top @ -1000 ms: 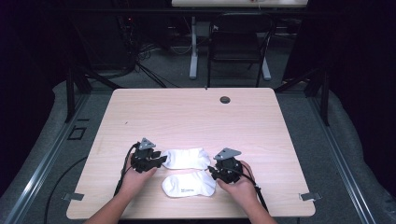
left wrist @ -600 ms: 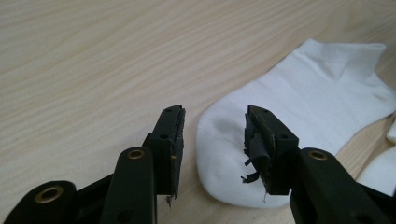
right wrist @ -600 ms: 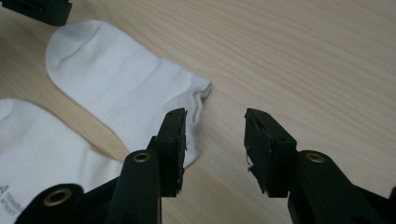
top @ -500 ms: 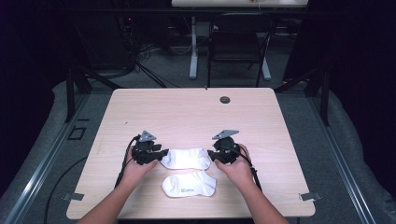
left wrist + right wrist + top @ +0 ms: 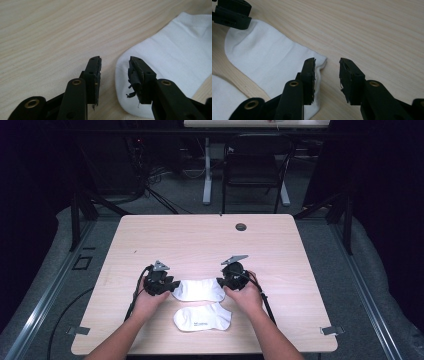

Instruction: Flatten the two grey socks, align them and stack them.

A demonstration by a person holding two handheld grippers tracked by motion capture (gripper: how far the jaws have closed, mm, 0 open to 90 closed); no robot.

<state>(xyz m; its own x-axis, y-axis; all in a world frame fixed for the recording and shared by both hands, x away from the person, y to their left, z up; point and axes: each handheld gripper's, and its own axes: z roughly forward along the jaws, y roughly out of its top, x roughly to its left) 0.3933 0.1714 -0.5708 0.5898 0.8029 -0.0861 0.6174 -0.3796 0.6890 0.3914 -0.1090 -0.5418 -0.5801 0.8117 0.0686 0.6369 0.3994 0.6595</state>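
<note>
Two white ankle socks lie on the wooden table (image 5: 310,270) near the person. The far sock (image 5: 199,290) sits at about 6 o'clock from the table's middle, and the near sock (image 5: 202,317) lies just below it, almost touching. The left gripper (image 5: 172,285) waits at the far sock's 9 o'clock end, and the right gripper (image 5: 221,283) at its 3 o'clock end. Both have jaws apart, and both have just been closing. In the left gripper view, the sock's rounded edge (image 5: 120,75) lies between the jaws, but they do not pinch it yet. In the right gripper view, one jaw rests over the sock's edge (image 5: 322,61). I think the step is grabbing this sock at both ends. Next, each claw must squeeze onto cloth. The near sock's small print is too tiny to read.
</note>
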